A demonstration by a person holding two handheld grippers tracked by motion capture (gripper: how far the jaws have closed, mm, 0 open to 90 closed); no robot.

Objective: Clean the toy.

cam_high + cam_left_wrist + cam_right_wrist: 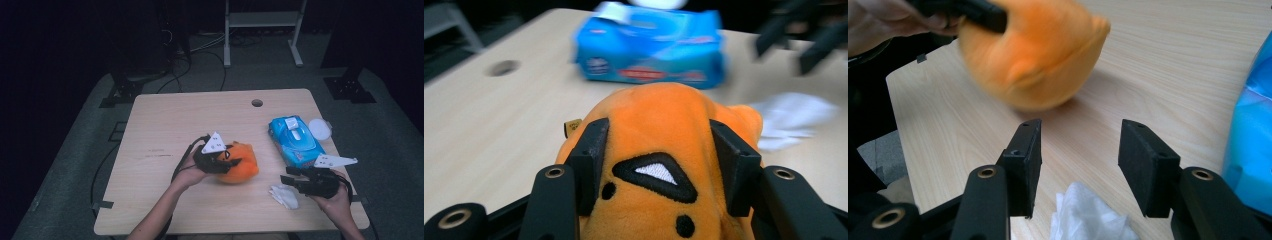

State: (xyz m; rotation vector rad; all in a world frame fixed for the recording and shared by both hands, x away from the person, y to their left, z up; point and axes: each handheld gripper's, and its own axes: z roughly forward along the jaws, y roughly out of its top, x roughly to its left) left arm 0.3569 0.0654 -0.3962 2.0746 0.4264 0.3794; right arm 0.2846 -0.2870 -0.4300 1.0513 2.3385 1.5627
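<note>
The orange plush toy [239,162] is held near the middle of the table [165,125], gripped from its near-left side by the left gripper [223,161]. In the left gripper view the two fingers [591,155] are seen pressed into the toy's flanks, closed on it around the stitched black-and-white eye patch. The toy is judged light, soft and springy: it gives under the pads, so a firm bite across the bulk is favoured over a pinch at a loose edge, and slipping is unlikely on the fuzzy fabric. The left forearm is brought in from the near edge, wrist angled inward and rightward.

The right gripper [295,179] is held low at the near-right of the table, its fingers [1024,160] spread wide apart and holding nothing, poised just above the crumpled white wipe [285,196]. The wipe is judged flimsy and best pinched at its raised folds. The blue wipes pack [295,140] lies beyond it, with a white lid [320,128] beside it.
</note>
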